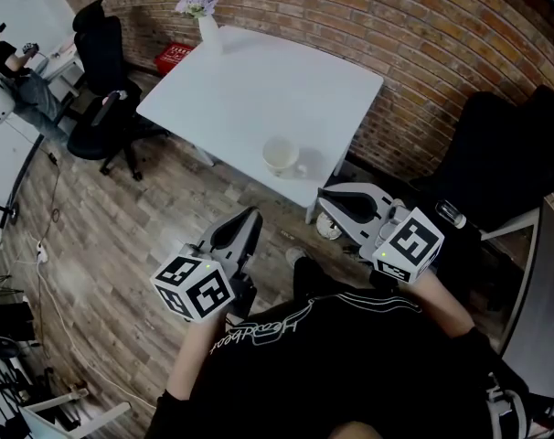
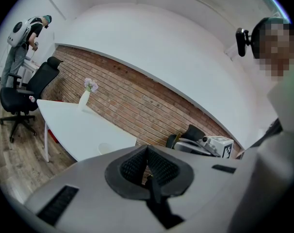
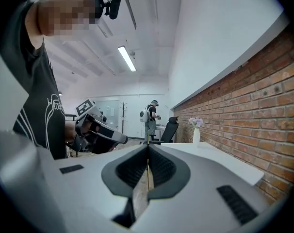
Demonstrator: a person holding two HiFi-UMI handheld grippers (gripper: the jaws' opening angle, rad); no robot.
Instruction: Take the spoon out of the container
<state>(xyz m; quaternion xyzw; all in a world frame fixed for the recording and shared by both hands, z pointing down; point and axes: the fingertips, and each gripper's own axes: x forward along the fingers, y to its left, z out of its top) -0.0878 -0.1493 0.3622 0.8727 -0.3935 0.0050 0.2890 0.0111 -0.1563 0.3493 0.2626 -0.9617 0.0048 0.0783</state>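
A white cup-like container (image 1: pixel 282 156) stands near the front edge of the white table (image 1: pixel 259 90). No spoon shows clearly in it from here. Both grippers hang in front of the table, above the wooden floor and apart from the container. My left gripper (image 1: pixel 250 217) points toward the table with its jaws together and nothing between them (image 2: pixel 147 152). My right gripper (image 1: pixel 328 199) sits just right of the table's near corner, also shut and empty (image 3: pixel 148 149). Each gripper appears in the other's view: the right gripper (image 2: pixel 205 144) and the left gripper (image 3: pixel 96 127).
A white vase with pale flowers (image 1: pixel 204 15) stands at the table's far corner by the brick wall (image 1: pixel 423 35). Black office chairs stand at the left (image 1: pixel 108 80) and right (image 1: pixel 506 154). A person (image 3: pixel 149 115) stands further back in the room.
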